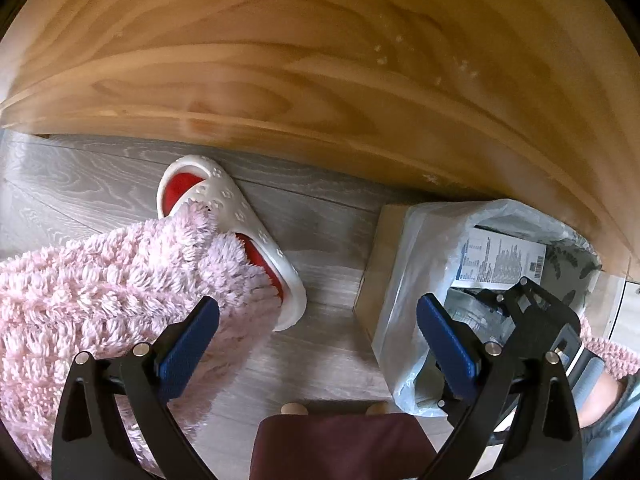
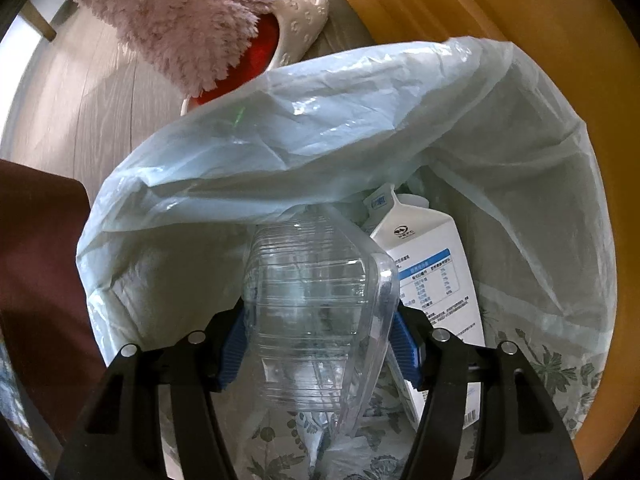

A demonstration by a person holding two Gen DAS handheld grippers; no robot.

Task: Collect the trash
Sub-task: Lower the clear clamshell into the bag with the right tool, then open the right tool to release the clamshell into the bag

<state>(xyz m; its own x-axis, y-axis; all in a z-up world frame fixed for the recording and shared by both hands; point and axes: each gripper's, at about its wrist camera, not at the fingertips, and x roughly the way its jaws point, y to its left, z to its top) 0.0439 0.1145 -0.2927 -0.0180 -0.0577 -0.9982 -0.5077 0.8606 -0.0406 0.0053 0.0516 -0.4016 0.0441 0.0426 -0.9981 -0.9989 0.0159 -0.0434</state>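
Tongs on the right [image 2: 318,350] clamp a clear plastic container [image 2: 316,320] over the bag-lined bin [image 2: 520,160], beside a white carton [image 2: 436,280] inside. Left tongs [image 1: 318,344] gape wide, empty, above grey wood-look floor [image 1: 328,232]. A wooden counter [image 1: 320,60] looms overhead; the bin's bottom is hidden.

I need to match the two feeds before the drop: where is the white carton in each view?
Left wrist: white carton at right, lying inside the bag-lined bin, beyond the right gripper.
Right wrist: carton right of centre, in the bin behind the clear plastic container.
Shared landmark: the white slipper on the floor.
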